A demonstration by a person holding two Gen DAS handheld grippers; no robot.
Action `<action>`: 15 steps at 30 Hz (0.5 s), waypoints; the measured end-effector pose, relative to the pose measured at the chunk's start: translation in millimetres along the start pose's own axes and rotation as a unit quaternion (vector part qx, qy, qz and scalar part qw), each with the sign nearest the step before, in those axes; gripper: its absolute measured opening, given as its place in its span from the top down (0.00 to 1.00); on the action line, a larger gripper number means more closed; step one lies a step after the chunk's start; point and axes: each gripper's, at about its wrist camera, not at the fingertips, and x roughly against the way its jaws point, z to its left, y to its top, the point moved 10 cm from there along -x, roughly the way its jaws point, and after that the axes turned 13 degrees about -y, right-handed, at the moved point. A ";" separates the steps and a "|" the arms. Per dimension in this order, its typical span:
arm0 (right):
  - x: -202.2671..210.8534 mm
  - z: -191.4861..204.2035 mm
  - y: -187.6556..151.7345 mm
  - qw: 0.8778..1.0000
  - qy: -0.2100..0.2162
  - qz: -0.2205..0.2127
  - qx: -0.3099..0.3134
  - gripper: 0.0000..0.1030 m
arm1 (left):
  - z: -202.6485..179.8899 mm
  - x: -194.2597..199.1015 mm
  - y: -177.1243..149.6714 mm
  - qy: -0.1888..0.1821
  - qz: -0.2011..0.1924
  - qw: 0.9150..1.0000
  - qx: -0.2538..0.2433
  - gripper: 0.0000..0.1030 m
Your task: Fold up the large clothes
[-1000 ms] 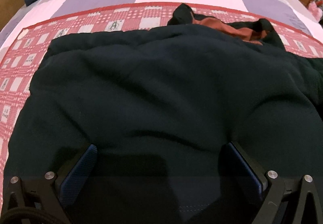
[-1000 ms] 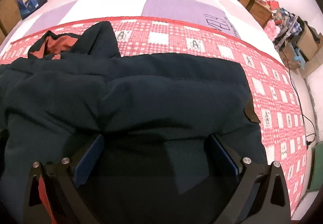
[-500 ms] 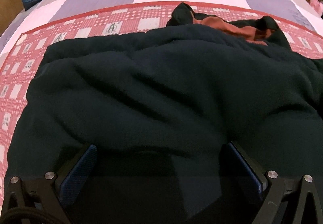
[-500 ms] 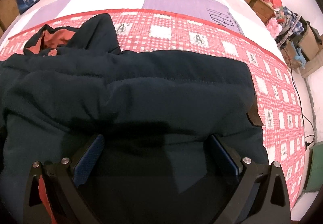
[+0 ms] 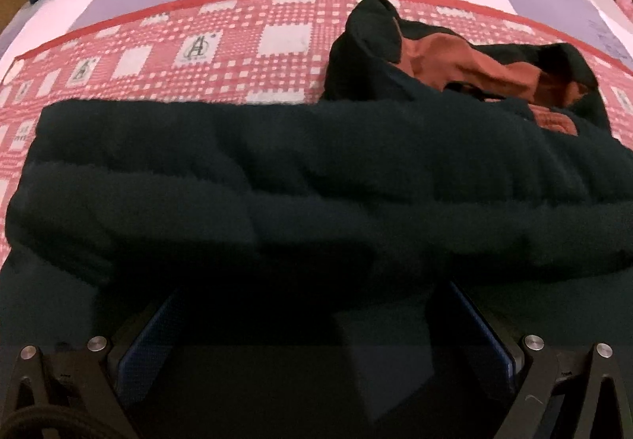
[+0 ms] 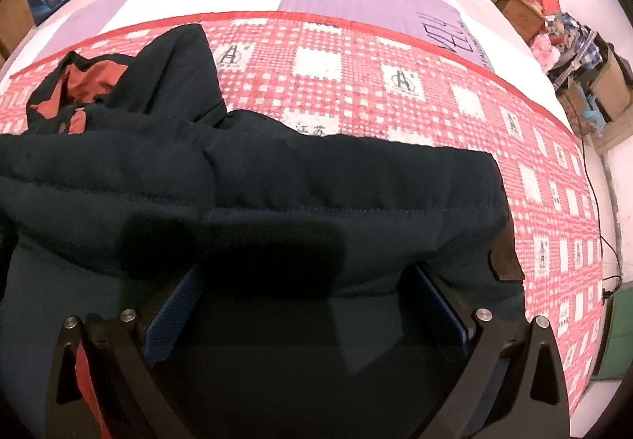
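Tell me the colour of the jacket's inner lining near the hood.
Rust orange lining, against the dark jacket; clearest in the left wrist view.

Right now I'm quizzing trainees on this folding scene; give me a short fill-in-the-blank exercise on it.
1. The dark jacket lies on a blanket checked white and ____.
2. The lining showing inside the hood is ____ in colour.
3. The pads of the left tongs are ____ in colour.

Missing words: red; orange; blue

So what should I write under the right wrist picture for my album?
Right gripper, fingers wide apart, pushing into a dark green jacket on a red checked blanket.
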 end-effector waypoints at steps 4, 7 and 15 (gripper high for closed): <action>-7.3 1.4 8.5 1.000 0.002 0.003 0.001 0.00 | 0.4 -10.8 7.7 0.000 0.008 1.000 0.002 0.00; -11.1 1.6 15.2 1.000 0.007 0.010 -0.002 0.00 | 2.6 -15.6 11.5 -0.006 0.020 1.000 0.013 0.00; 60.8 -9.4 -6.1 0.994 0.073 -0.064 -0.058 0.00 | 6.6 -20.9 11.6 -0.040 0.055 0.997 0.031 0.00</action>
